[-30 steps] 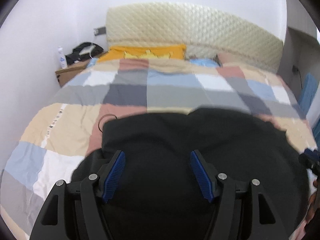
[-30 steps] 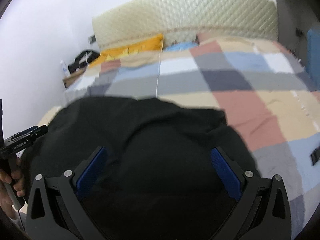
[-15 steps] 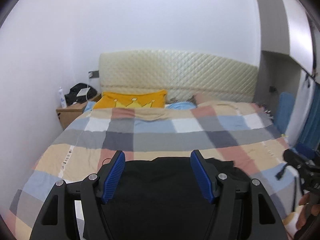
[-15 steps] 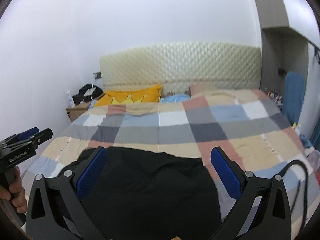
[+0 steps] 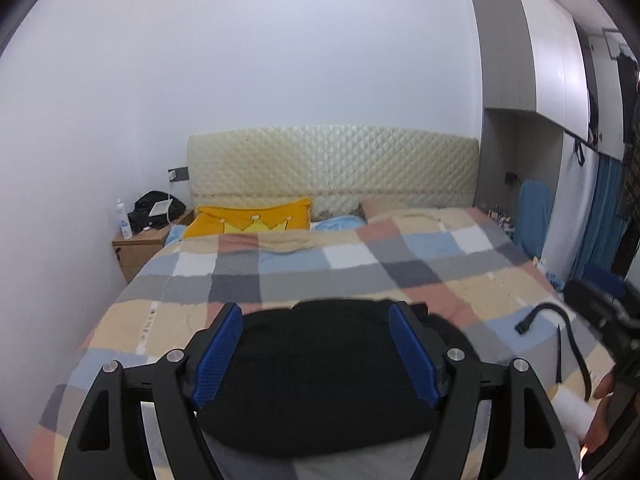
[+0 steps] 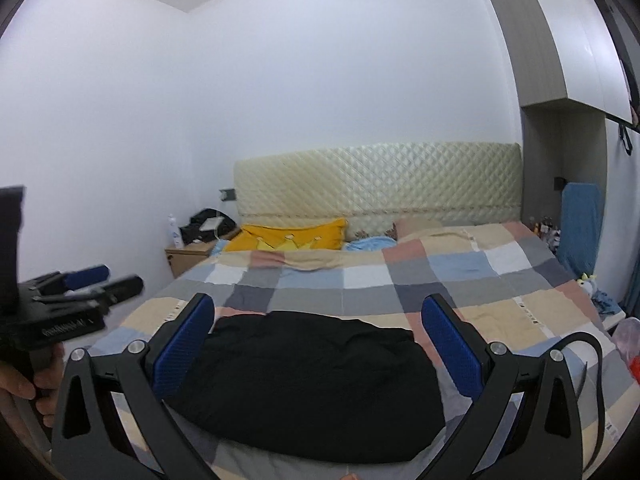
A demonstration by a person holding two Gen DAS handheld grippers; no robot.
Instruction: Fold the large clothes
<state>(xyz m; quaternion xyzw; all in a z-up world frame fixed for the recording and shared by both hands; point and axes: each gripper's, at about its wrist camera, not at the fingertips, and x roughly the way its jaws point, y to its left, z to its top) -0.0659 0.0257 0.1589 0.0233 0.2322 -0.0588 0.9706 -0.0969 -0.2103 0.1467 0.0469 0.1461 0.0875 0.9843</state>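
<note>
Between the spread blue pads of the left gripper (image 5: pixel 316 350), nothing held; black garment (image 5: pixel 320 380) lies folded below and ahead on the checked bedspread (image 5: pixel 360 264). Right gripper (image 6: pixel 318 344) likewise gapes wide, empty, above the same garment (image 6: pixel 304 384). Beyond both: yellow crown pillow (image 5: pixel 252 222), quilted headboard (image 5: pixel 332 164), nightstand (image 5: pixel 138 250) far left. Left view alone catches a black cable (image 5: pixel 560 332) to its right on the cover. Right view alone shows the left gripper (image 6: pixel 86 282) from the side, hand (image 6: pixel 24 380) on its grip, and a blue chair (image 6: pixel 580 228) off right.
</note>
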